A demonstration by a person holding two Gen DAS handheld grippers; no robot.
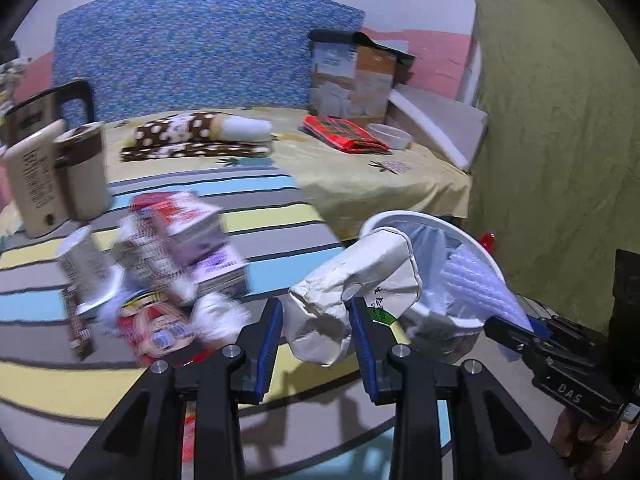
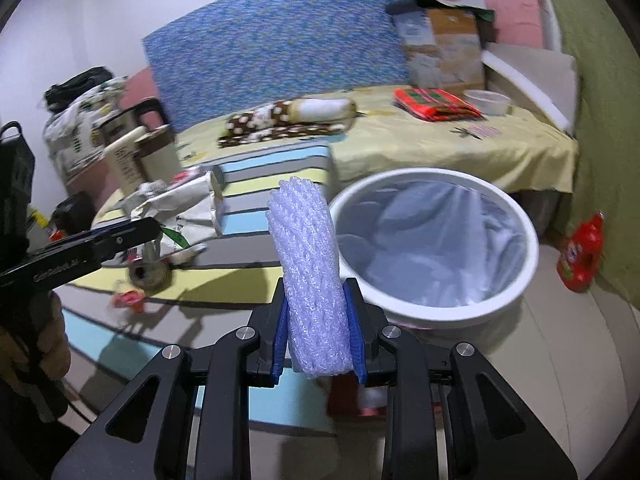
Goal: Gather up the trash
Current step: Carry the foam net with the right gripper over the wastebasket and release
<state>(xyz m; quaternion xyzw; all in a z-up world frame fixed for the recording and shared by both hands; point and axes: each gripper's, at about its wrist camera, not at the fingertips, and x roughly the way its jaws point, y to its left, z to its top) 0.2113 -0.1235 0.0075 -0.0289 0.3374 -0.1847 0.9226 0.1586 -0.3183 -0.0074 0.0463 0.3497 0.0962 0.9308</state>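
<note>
Blue-padded left tool (image 1: 316,320) pinching paper bag (image 1: 340,292), right tool (image 2: 318,332) gripping foam netting (image 2: 306,256)

We read "DAS" in pale raised letters on the black body of the right gripper (image 1: 540,326), seen at the right edge of the left wrist view. The crumpled paper bag (image 1: 352,292) shows a few dark printed characters beside a green mark, too small for us to make out. Print on the cream bottle (image 1: 34,184) and blurred cartons (image 1: 180,240) stays unreadable
</note>
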